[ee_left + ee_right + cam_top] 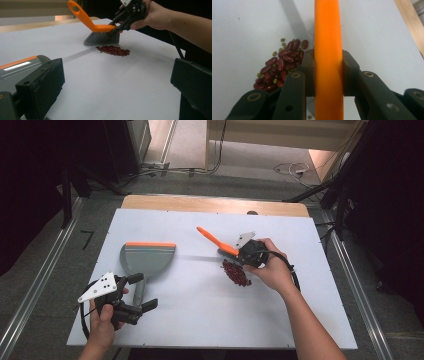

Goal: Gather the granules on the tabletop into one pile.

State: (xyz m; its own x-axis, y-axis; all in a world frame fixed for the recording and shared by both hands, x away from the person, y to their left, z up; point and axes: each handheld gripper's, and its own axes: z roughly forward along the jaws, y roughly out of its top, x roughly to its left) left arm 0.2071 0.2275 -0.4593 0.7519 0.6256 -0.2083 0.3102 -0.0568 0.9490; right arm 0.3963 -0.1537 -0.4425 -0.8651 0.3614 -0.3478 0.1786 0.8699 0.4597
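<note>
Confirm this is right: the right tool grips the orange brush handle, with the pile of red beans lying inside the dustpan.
Not quite. The beans lie on the white table, apart from the dustpan, as the high view shows. The right tool does grip the brush handle.

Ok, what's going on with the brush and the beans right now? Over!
Right gripper shut on brush. Left gripper open astride dustpan handle, not pinching. Bristles beside beans. Nothing between beans and dustpan.
</note>
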